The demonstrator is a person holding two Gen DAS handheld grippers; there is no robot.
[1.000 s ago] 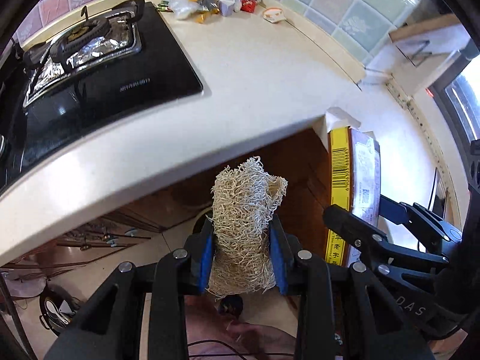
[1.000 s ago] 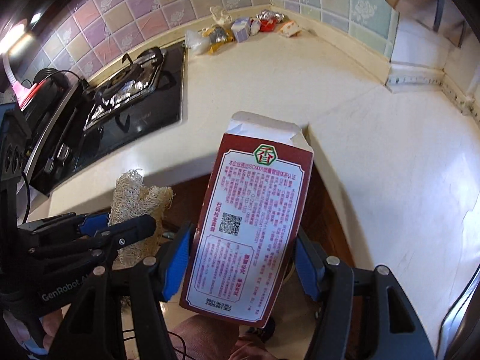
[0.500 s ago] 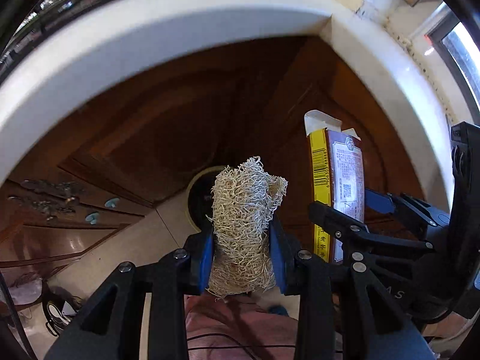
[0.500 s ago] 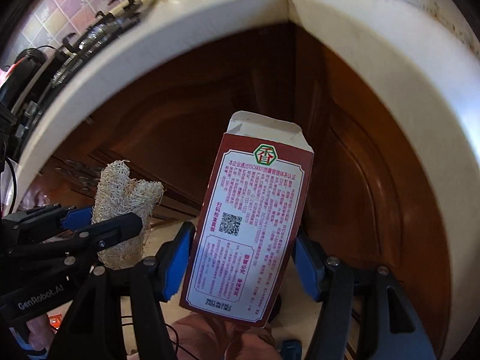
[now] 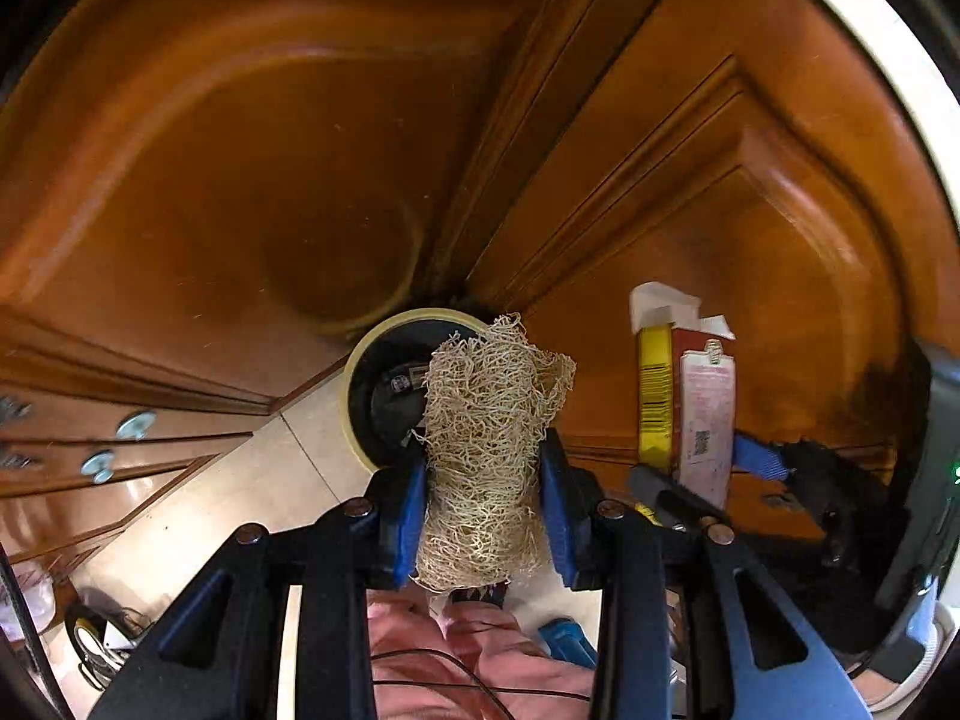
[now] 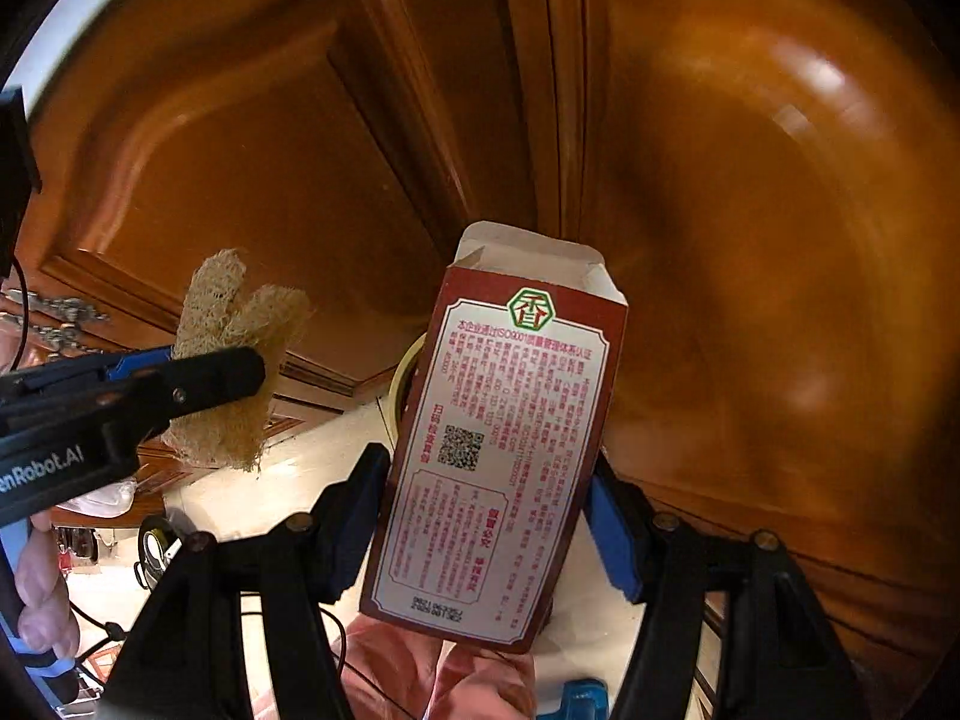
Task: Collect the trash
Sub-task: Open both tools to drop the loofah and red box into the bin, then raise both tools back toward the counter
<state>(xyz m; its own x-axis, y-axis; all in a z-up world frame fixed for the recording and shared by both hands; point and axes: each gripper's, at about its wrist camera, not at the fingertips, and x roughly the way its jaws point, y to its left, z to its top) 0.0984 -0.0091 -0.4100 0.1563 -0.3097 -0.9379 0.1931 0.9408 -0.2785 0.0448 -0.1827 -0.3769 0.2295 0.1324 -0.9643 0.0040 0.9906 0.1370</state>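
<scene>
My left gripper (image 5: pixel 485 516) clamps a tan fibrous loofah scrubber (image 5: pixel 489 456) at frame centre, above a round cream-rimmed dark bin (image 5: pixel 384 396). My right gripper (image 6: pixel 486 522) pinches a red printed cardboard carton (image 6: pixel 498 450), centre frame, before brown wooden cabinet doors (image 6: pixel 750 240).

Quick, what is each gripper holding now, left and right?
Left gripper: closed on the loofah scrubber.
Right gripper: closed on the red carton.

Pale tiled floor (image 5: pixel 240 492) at the foot of wooden cabinets, round cream-rimmed bin (image 5: pixel 384 396) standing on it
</scene>
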